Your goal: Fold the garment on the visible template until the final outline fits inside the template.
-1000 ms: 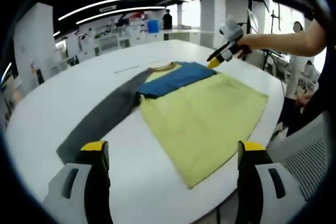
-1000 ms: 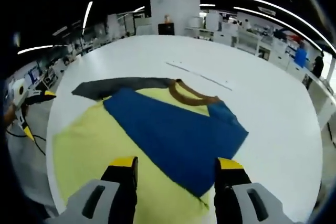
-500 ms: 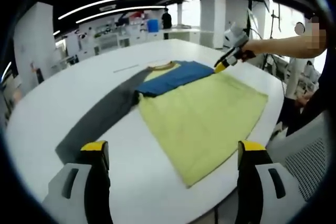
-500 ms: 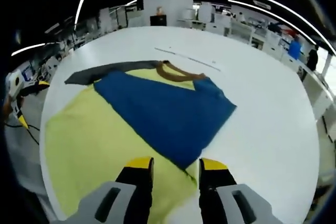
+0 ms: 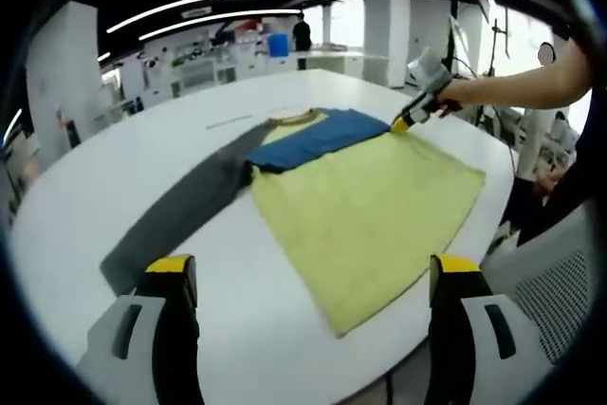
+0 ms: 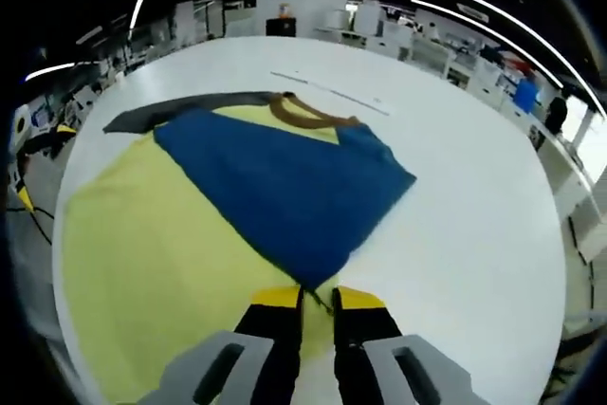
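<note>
A yellow-green garment [image 5: 365, 211] lies flat on a round white table [image 5: 104, 192], its blue sleeve [image 5: 313, 137] folded across the chest and its gray sleeve [image 5: 180, 213] stretched out toward the table's edge. A brown collar [image 6: 308, 116] shows at the neck. A thin line [image 6: 327, 92] marked on the table runs beyond the collar; a template outline cannot be made out.

In the left gripper view, the left hand-held gripper [image 5: 308, 277] hangs above the near table edge, its 2 yellow-tipped jaws spread wide with nothing between them. Across the table, the right hand-held gripper [image 5: 406, 120] touches down at the garment's far edge, beside the blue sleeve's tip.

In the right gripper view, the right hand-held gripper [image 6: 318, 301] has its jaws drawn nearly together at the point of the blue sleeve, where it meets the yellow-green body. Whether cloth is pinched between them cannot be told.

No containers are on the table. The garment's near hem is cut off by the view's edge in the right gripper view.
</note>
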A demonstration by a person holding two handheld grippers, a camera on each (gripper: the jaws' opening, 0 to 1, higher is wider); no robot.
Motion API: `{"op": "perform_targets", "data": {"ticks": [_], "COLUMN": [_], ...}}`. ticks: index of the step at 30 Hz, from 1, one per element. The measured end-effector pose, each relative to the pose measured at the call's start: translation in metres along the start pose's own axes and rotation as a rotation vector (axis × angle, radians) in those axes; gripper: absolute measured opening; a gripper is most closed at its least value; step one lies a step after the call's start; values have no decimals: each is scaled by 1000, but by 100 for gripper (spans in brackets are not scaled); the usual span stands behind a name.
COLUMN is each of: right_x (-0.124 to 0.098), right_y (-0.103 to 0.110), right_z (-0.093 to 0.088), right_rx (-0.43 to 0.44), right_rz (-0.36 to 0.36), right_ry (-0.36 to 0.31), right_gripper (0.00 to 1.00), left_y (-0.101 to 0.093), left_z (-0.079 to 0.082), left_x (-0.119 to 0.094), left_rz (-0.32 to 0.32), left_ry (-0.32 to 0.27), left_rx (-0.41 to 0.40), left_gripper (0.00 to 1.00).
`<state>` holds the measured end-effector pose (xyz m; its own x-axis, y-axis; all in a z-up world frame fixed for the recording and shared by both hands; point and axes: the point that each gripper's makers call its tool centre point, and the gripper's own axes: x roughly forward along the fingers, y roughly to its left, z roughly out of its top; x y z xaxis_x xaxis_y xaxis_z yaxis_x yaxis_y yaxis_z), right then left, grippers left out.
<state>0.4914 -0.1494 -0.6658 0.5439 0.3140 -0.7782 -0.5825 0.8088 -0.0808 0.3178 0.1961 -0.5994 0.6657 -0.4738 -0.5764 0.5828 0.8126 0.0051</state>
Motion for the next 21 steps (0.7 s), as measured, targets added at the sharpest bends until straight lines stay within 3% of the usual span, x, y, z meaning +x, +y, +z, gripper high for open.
{"op": "perform_targets", "data": {"ticks": [4, 10, 21], "right_x": [-2, -4, -8], "right_y": [-5, -8, -17], "right_z": [-5, -7, -15], "right_rx": [-6, 55, 49], "right_rz": [-7, 7, 14], "right_ry": [19, 17, 38], "right_gripper": [0, 0, 0], "left_y": [2, 3, 9], "left_z": [-1, -1, -2], "left_x": [0, 0, -3], "left_rz": [4, 6, 19], "left_ry": [3, 4, 5], "left_rx": [-2, 0, -1], "left_gripper": [99, 99, 99]}}
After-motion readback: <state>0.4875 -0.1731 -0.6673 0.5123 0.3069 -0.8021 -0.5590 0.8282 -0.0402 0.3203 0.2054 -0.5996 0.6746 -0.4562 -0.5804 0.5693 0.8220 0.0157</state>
